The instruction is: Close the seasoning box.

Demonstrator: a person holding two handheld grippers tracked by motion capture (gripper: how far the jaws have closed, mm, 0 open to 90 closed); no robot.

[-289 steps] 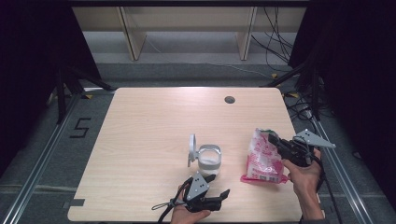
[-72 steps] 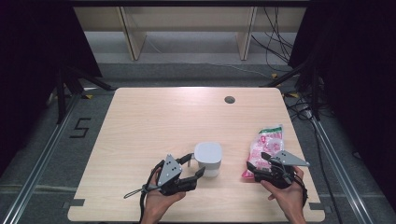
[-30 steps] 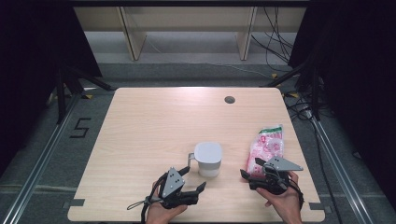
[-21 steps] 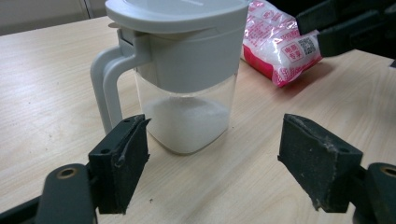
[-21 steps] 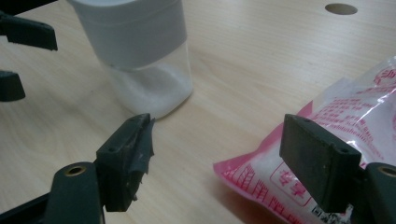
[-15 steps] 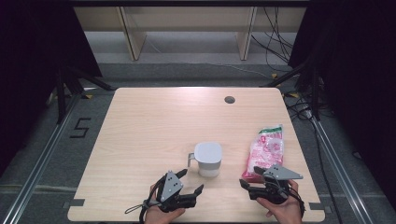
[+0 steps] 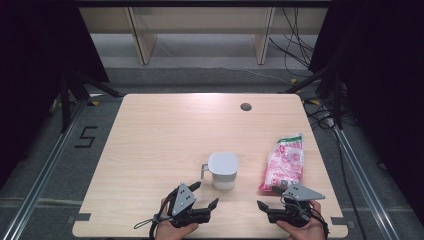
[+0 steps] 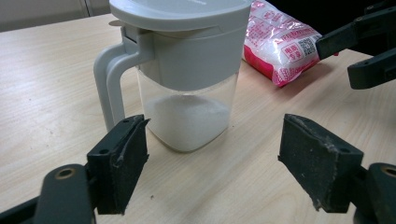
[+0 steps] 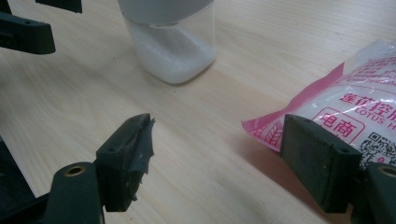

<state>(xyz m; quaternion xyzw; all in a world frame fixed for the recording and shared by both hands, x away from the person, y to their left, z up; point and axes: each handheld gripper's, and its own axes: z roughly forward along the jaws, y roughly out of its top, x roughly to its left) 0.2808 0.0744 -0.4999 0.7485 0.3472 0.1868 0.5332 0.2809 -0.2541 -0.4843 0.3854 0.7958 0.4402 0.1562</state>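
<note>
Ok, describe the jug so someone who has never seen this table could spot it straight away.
On the wooden table, look at the near half, just right of centre, ahead of the left gripper. The jug stands upright there, left of the pink bag. It alone has a grey lid, a side handle and clear walls showing white powder.

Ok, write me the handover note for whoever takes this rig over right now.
Left claw: open, empty, facing the jug from the near side.
Right claw: open, empty, at the near end of the pink bag.
The jug stands upright mid-table, lid on, some white granules in the bottom. The bag lies flat to its right.
Done, as things lie: the jug is filled and capped.
Left: hard to tell; probably nothing.
</note>
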